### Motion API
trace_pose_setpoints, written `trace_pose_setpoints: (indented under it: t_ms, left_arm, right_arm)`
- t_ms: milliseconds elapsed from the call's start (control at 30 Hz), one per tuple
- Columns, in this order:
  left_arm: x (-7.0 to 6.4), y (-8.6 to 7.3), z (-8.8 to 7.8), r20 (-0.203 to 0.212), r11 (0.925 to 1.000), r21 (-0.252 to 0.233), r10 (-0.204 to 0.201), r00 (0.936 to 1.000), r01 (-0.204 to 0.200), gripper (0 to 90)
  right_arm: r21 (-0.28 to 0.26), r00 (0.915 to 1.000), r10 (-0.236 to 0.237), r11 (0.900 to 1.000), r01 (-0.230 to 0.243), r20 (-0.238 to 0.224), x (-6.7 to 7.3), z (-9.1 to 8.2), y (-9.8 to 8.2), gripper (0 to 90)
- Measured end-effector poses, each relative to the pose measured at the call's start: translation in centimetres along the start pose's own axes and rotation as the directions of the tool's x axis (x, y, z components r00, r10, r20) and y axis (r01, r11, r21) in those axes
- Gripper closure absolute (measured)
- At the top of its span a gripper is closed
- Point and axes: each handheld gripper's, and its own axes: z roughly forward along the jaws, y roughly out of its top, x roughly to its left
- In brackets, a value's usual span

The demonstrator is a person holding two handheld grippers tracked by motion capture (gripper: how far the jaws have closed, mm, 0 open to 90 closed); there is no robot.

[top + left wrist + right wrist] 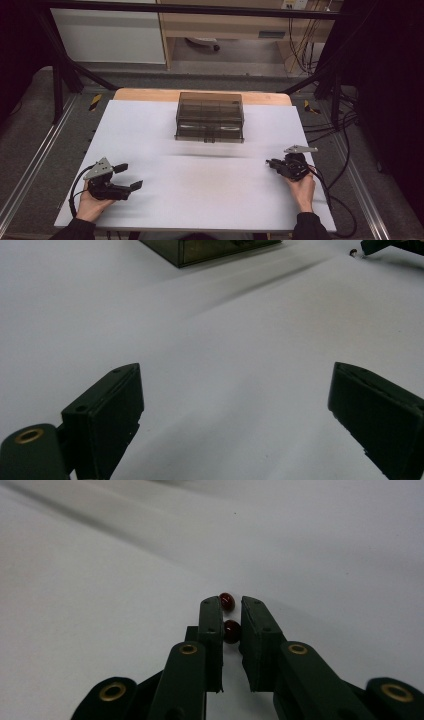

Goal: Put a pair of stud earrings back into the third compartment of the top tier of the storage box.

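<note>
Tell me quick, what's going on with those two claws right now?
Left gripper open, empty, low over the white table. Right gripper nearly shut around two small dark red beads. Smoky plastic box at table's far side, well apart. Nothing in the way.

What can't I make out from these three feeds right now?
- Contents of the smoky box: the tinted lid hides them in the high view; the top edge cuts it off in the left gripper view.
- Whether the right tongs truly pinch both red beads, or one lies loose at the tips.
- Beads in the high view: too small.
</note>
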Motion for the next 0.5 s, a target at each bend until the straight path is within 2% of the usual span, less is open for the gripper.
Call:
trace_pose_setpoints:
  t_ms: [200, 500]
  left_arm:
    - [0.0, 0.0, 0.0, -0.003, 1.0000, 0.001, 0.002, 1.0000, -0.002, 7.7]
    - [0.0, 0.0, 0.0, -0.008, 1.0000, 0.005, 0.006, 1.0000, -0.006, 7.7]
  right_arm:
    - [-0.023, 0.9999, -0.007, 1.000, 0.007, -0.012, 0.2, -0.6, 0.2, 80.0]
    - [-0.061, 0.9979, -0.046, 0.997, 0.044, -0.046, 1.7, -1.7, 1.0, 80.0]
